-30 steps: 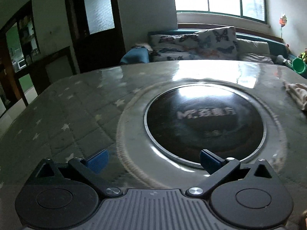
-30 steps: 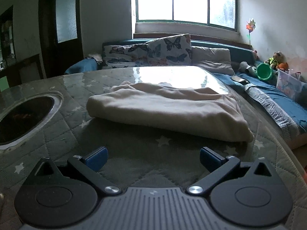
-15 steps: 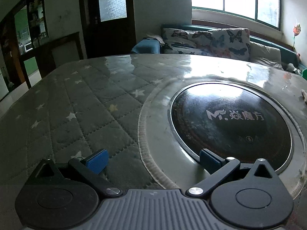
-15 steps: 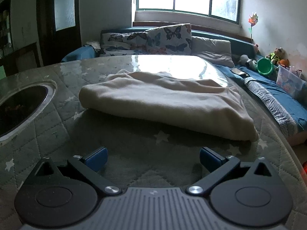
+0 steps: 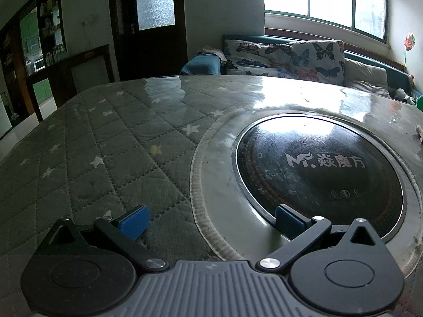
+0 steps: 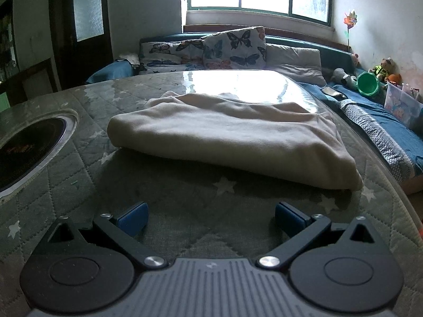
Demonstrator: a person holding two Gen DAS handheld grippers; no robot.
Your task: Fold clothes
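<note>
Grey-green quilted cover with white stars, under a glossy clear sheet, spread over the whole desk and filling the lower half of both views. Sunk into that desk, a round black cooktop with white lettering, ringed in pale metal: right of centre in the left wrist view, cut off at the left edge in the right wrist view. Cream garment, folded into a thick flat bundle, lying across the middle of the right wrist frame, beyond the cooktop's right side, rounded fold at left, loose edges at right; only a scrap of it visible at the far right edge of the left wrist frame. Behind, along the upper frame, a blue sofa with butterfly cushions beneath a bright window.

Right tool at bottom centre, blue pads spread wide, gripping nothing, short of the garment. Left tool likewise wide apart and empty, right pad over the cooktop's rim, left pad over quilting.
</note>
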